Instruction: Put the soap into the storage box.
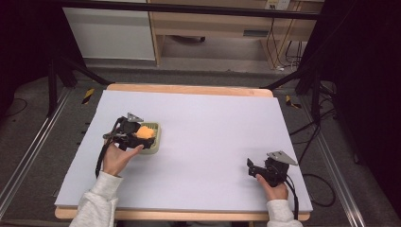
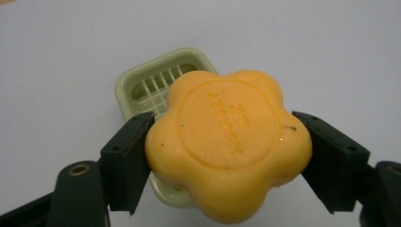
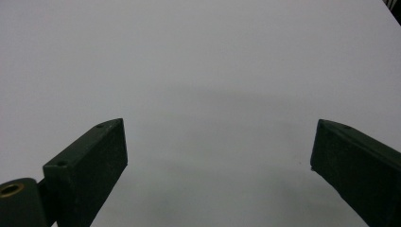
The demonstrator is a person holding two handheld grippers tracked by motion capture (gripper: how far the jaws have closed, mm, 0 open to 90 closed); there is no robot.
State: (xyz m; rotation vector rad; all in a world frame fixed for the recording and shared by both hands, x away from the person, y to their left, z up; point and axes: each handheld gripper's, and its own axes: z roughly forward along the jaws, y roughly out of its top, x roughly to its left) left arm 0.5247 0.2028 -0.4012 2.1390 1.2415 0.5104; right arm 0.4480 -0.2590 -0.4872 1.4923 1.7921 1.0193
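Your left gripper [image 2: 227, 151] clamps the orange flower-shaped soap [image 2: 228, 146] between both jaws, holding it right over the pale green soap dish [image 2: 137, 85], whose slatted inside shows bare behind the soap; whether the soap touches the dish cannot be told. Your right gripper [image 3: 220, 170] rests well apart on the white table [image 1: 213, 127], jaws spread wide with nothing between them

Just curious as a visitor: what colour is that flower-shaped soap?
The soap is orange-yellow, clearest in the left gripper view, clamped in the left gripper.
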